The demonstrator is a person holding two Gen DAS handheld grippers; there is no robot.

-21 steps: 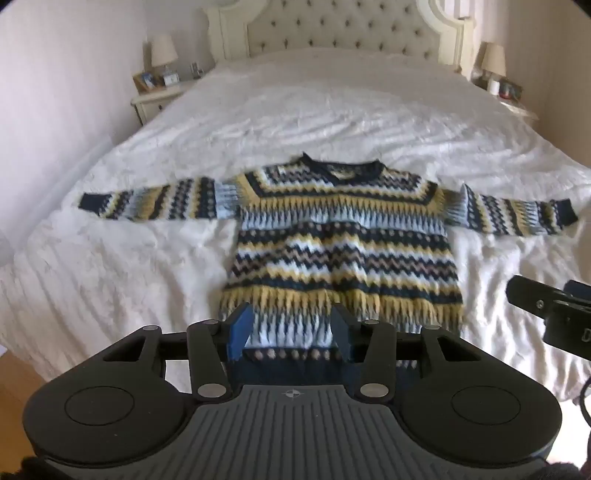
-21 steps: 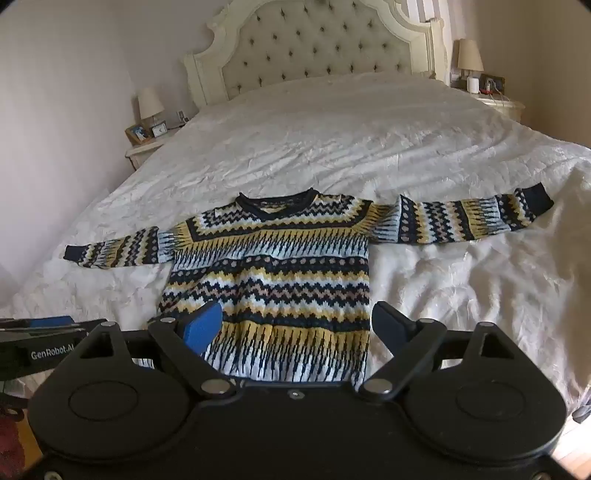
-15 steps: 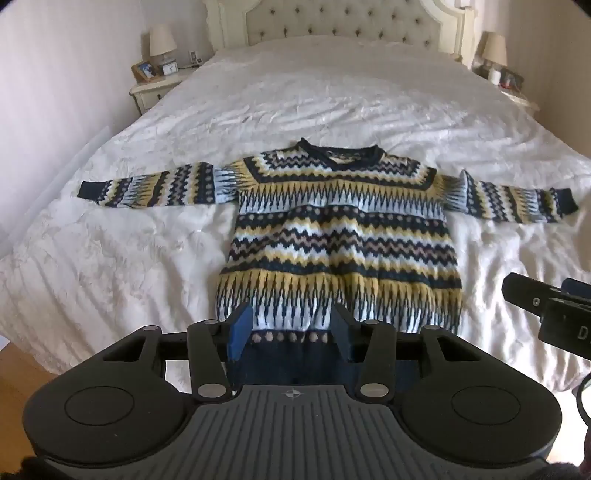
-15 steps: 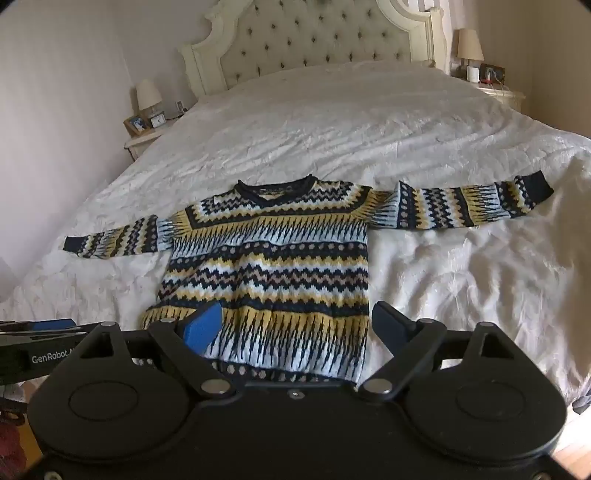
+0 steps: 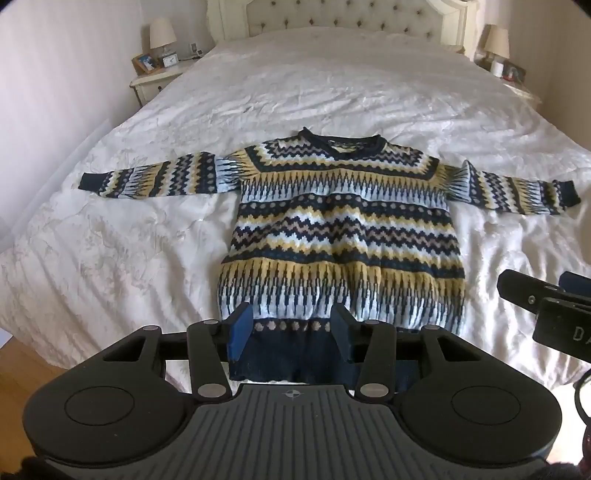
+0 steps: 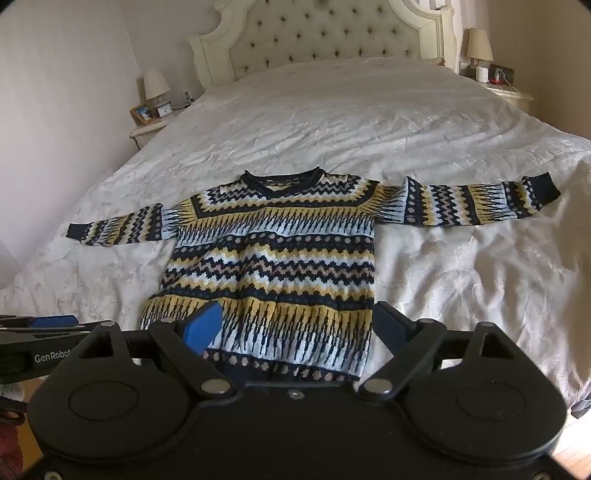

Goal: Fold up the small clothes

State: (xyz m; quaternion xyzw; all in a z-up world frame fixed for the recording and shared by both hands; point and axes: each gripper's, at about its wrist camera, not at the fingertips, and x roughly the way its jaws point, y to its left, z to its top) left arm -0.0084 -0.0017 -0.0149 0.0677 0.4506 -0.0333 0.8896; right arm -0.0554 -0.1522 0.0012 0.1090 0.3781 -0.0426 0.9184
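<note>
Lying flat and face up across the white bed [image 5: 110, 236], the sweater [image 5: 340, 229] fills the middle of both views, with its sleeves stretched out to either side and its dark collar toward the tufted headboard [image 6: 325, 33] at the top of the frame. Its navy hem hangs at the near edge of the mattress, low in the frame.

The left tool [image 5: 291, 332] sits at the bottom centre of its own view, its blue-padded fingers [image 5: 240, 328] set a moderate way apart — nothing between them, with the hem band showing through the gap. I cannot tell whether the tips touch the knit. The right tool [image 6: 299, 328] hovers at the lower centre of its view with its fingers spread wide, framing the lower part of the sweater and holding nothing. Each tool also shows at the edge of the other's view: the right one at the lower right, the left one at the lower left.

A nightstand [image 5: 155, 83] with a lamp [image 5: 162, 33] stands at the upper left — a second lamp [image 6: 479, 46] sits at the upper right.
</note>
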